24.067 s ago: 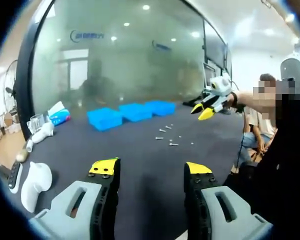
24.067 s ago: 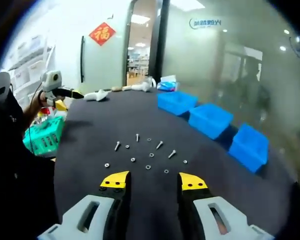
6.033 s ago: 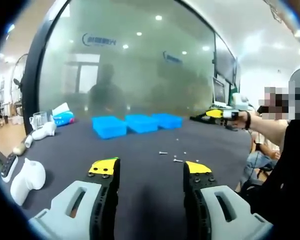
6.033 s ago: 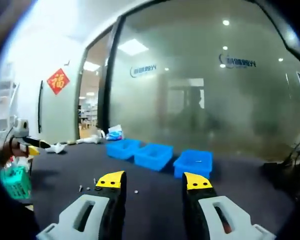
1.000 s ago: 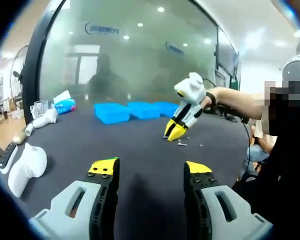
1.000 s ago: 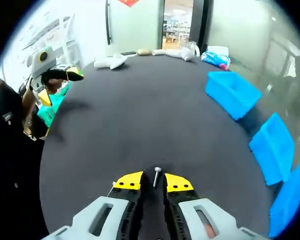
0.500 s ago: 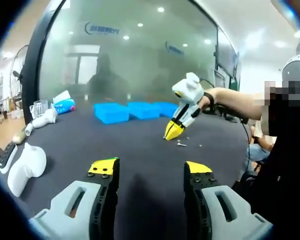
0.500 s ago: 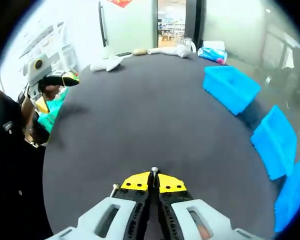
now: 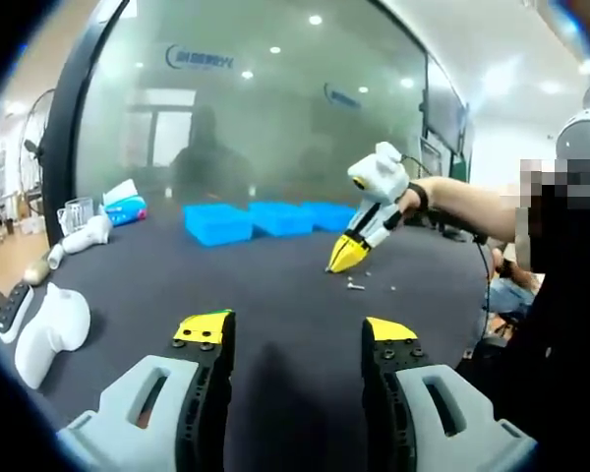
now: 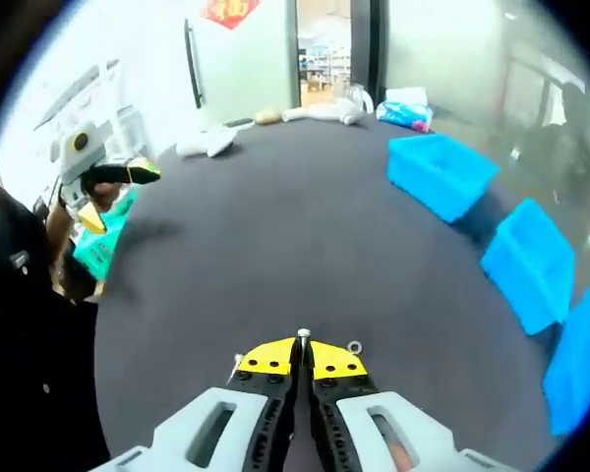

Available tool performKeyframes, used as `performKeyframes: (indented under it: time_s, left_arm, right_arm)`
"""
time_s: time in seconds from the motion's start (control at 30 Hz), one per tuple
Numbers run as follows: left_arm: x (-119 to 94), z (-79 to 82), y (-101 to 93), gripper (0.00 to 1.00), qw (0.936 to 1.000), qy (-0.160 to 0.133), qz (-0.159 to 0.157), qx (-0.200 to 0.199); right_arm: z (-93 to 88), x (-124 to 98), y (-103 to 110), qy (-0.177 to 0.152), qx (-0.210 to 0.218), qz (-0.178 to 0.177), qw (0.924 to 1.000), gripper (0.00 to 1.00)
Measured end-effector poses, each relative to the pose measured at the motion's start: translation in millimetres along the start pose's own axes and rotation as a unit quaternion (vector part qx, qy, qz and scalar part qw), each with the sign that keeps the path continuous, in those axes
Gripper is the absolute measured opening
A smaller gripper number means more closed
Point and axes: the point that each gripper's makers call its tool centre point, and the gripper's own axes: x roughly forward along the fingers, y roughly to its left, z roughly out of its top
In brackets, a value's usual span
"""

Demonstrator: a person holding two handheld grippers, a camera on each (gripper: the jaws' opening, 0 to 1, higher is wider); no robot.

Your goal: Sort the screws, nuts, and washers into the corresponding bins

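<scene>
In the right gripper view my right gripper is shut on a small silver screw, whose head pokes out above the yellow tips. It hangs a little above the dark table, and a washer lies just right of the tips. Three blue bins line the right side. In the left gripper view my left gripper stands open and empty over the near table. The right gripper points down above a few loose screws, with the blue bins behind it.
White objects lie at the table's left edge. More white items and a blue packet sit at the far end. A green basket stands beside the table, by the hand holding the left gripper.
The right gripper closed its jaws on the screw and has lifted slightly off the table with it. The left gripper has stayed where it was, open.
</scene>
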Motion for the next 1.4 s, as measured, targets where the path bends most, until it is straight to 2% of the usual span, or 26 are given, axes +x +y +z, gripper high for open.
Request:
performKeyframes:
  time_s: [0.27, 0.5, 0.67, 0.87, 1.0, 1.17, 1.23, 1.37, 1.4]
  left_arm:
    - [3, 1.8, -4.2, 0.50, 1.0000, -0.002, -0.004, 0.000]
    - [4, 3.5, -6.3, 0.50, 1.0000, -0.004, -0.004, 0.002]
    - [3, 6.4, -6.9, 0.50, 1.0000, -0.007, -0.002, 0.003]
    - [2, 9.0, -10.1, 0.50, 0.9999, -0.009, -0.003, 0.006]
    - [2, 14.3, -12.6, 0.50, 0.9999, -0.013, -0.004, 0.010]
    - [1, 19.8, -14.3, 0.50, 0.9996, -0.021, -0.001, 0.016]
    - [2, 20.3, -15.3, 0.50, 0.9996, -0.021, -0.003, 0.016]
    - [1, 22.4, -16.7, 0.50, 0.9995, -0.026, -0.004, 0.017]
    - [1, 22.4, -16.8, 0.50, 0.9995, -0.026, -0.003, 0.017]
  right_arm:
    - [-1.7, -42, -2, -0.073, 0.029, -0.036, 0.9963, 0.01]
    - [-17.9, -95, -1, -0.142, 0.056, -0.085, 0.9846, 0.01]
    - [-28.1, -131, -5, -0.180, 0.064, -0.137, 0.9719, 0.01]
    - [-54.1, -173, -11, -0.225, 0.087, -0.207, 0.9481, 0.01]
    - [-71.1, -196, -16, -0.255, 0.098, -0.254, 0.9277, 0.01]
    - [-87.4, -215, -11, -0.285, 0.122, -0.275, 0.9100, 0.01]
    - [-95.6, -224, -13, -0.300, 0.136, -0.293, 0.8974, 0.01]
    - [-97.8, -235, -7, -0.352, 0.161, -0.282, 0.8776, 0.01]
    - [-100.7, -236, -7, -0.349, 0.160, -0.287, 0.8774, 0.01]
